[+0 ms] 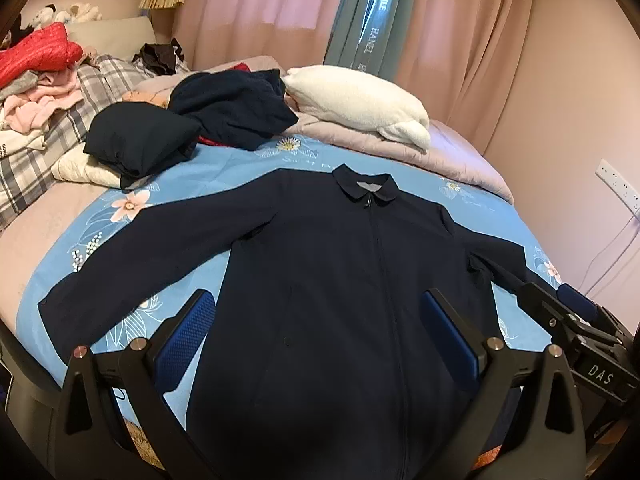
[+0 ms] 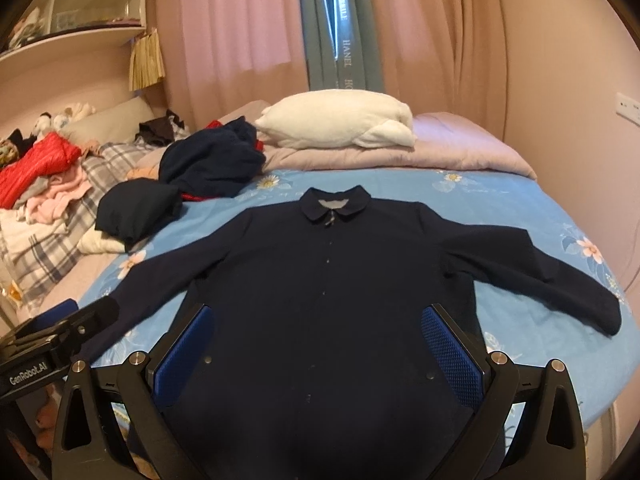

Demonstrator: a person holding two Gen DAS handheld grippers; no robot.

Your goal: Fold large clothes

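Note:
A dark navy jacket [image 1: 320, 264] lies flat and face up on the blue floral bedsheet [image 1: 224, 168], collar away from me, both sleeves spread out to the sides. My left gripper [image 1: 320, 320] hovers open above its lower body, blue pads wide apart, nothing between them. In the right wrist view the same jacket [image 2: 328, 280] fills the middle, and my right gripper [image 2: 320, 332] is open over its hem area, also holding nothing. The right gripper shows at the right edge of the left view [image 1: 576, 320], near the jacket's right sleeve. The left gripper [image 2: 60, 332] shows at the left by the other sleeve.
Folded and crumpled dark clothes [image 1: 188, 120] sit behind the jacket on the left. A white pillow [image 1: 360, 100] rests on a lilac quilt [image 1: 460, 156]. A heap of plaid, pink and red laundry [image 1: 44, 80] fills the far left. Pink curtains [image 2: 440, 40] hang behind the bed.

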